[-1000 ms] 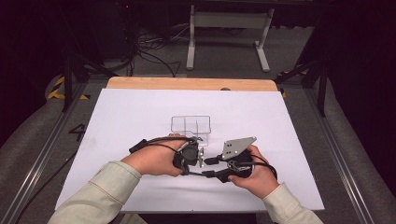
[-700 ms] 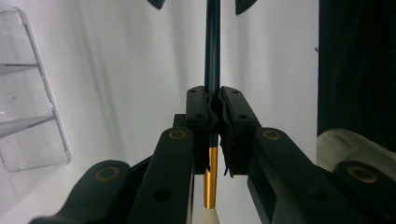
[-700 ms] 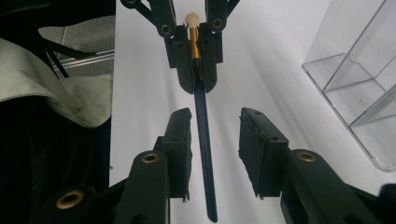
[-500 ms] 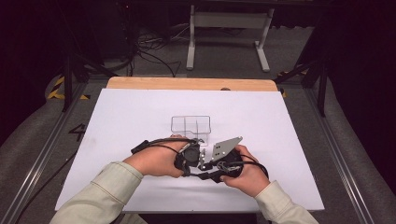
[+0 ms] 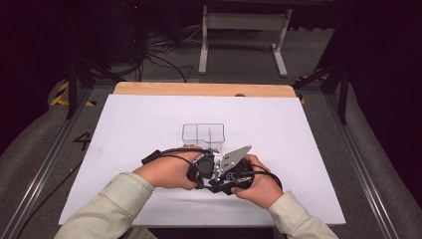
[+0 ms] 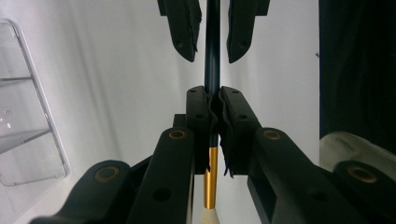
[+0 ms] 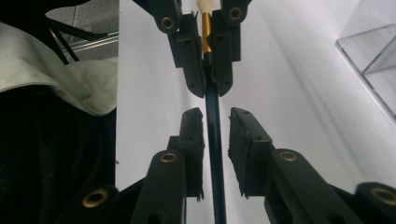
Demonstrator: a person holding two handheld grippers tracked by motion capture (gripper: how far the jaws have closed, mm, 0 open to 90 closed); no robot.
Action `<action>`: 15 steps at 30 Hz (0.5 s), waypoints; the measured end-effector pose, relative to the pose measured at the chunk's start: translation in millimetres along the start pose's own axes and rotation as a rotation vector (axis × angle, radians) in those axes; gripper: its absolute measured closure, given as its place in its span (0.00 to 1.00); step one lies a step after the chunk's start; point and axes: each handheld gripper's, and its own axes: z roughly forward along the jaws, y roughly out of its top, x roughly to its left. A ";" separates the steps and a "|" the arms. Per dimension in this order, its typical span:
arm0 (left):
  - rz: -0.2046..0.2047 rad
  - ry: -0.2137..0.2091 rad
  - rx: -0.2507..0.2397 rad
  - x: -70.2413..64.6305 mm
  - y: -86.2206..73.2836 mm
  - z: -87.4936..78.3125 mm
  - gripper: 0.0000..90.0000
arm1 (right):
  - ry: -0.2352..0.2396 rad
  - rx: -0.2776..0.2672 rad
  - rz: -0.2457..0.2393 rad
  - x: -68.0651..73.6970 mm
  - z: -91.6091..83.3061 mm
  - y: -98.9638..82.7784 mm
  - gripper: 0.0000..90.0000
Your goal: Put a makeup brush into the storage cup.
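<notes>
A thin brush with a dark blue handle [image 6: 212, 70], a gold ferrule [image 6: 211, 177] and a cream tip lies level above the white sheet. My left gripper [image 6: 213, 100] is shut on the handle just past the ferrule. My right gripper [image 7: 215, 121] faces it tip to tip and straddles the same handle [image 7: 216, 158]. Its jaws have just been closing, and a narrow gap still shows on each side of the handle. In the high view the left gripper [image 5: 201, 169] and the right gripper [image 5: 224, 175] meet near the table's front middle, each in a hand.
A clear plastic box [image 5: 203, 134] with dividers stands just beyond the grippers, and its corner [image 7: 369, 56] sits at the right of the right gripper view. The white sheet [image 5: 124, 129] covers the table up to a wooden far edge [image 5: 199, 89]. A metal stand [image 5: 244, 30] rises behind.
The right hand has moved left and slightly down toward the left gripper, bringing its jaws around the brush handle and narrowing them. The left hand has stayed still.
</notes>
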 end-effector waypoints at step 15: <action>0.017 0.003 0.004 -0.9 -0.9 -0.2 0.92 | 0.045 0.008 0.023 -4.0 5.7 -1.8 0.88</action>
